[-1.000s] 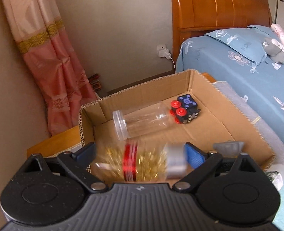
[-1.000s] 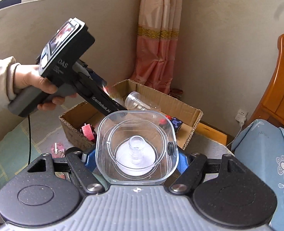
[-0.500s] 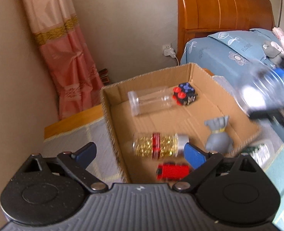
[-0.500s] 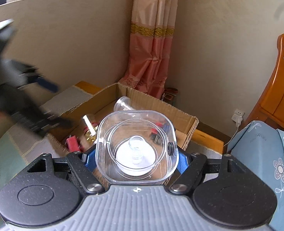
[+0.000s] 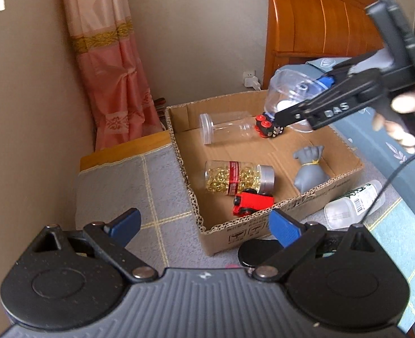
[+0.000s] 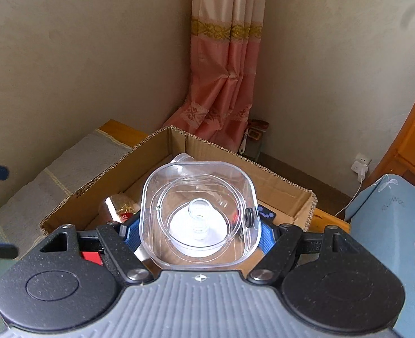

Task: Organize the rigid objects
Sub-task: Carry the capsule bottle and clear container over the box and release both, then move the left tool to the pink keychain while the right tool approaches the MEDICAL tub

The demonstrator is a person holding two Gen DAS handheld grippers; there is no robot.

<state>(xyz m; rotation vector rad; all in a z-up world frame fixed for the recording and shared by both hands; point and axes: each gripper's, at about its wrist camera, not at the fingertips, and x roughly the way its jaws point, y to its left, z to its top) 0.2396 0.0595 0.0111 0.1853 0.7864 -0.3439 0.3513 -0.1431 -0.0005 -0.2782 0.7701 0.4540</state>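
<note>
The right gripper (image 6: 197,225) holds a clear tub (image 6: 199,217) over the box (image 6: 286,186) ahead, ready to lower and let go, while the left gripper (image 5: 204,222) waits wide open, empty.

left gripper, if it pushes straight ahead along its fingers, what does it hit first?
Probably the near wall of the cardboard box: it fills the gap between the open left gripper fingers, ahead and below. Depth is unclear; a higher line could reach the red toy car instead.
</note>
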